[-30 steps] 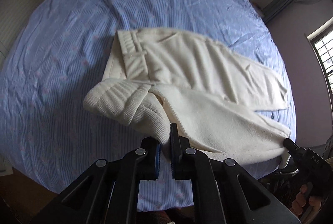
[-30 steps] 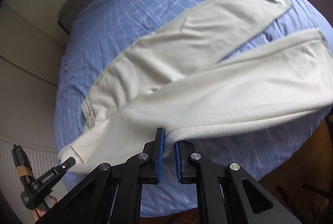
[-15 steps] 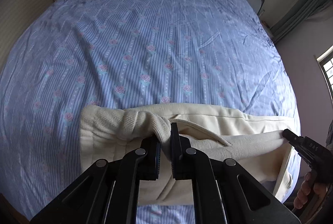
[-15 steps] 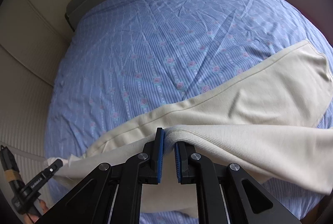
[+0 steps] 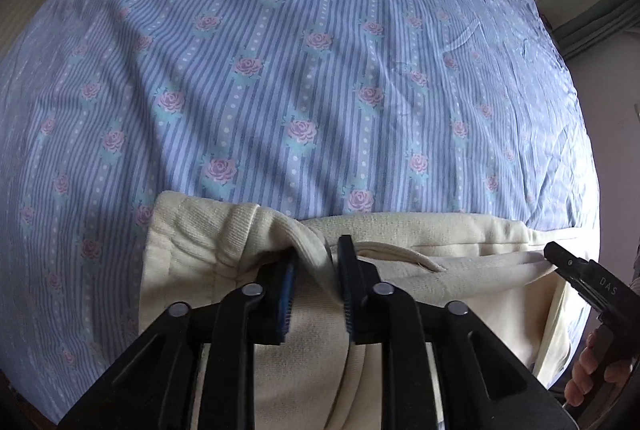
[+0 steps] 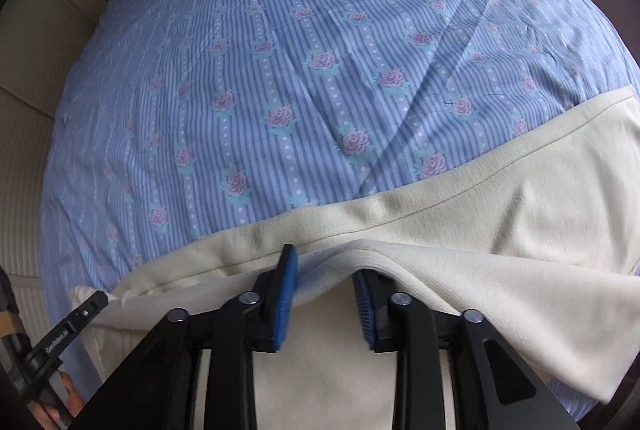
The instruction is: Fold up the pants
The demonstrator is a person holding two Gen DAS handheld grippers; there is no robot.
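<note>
Both grippers let go of the folded pants on the bed

The left gripper and right gripper, pinched on cream cloth a second ago, have just been opening; their fingers now stand apart, a loose fold between them. The pants, then spread with legs splayed, now lie doubled along the near edge of the blue flowered bedsheet

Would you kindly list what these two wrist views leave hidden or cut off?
- Left wrist view: the pants run under the left gripper and off the lower edge, so their near side is unseen.
- Right wrist view: the right gripper covers the fabric beneath it; the leg ends are cut off at the right edge.
</note>
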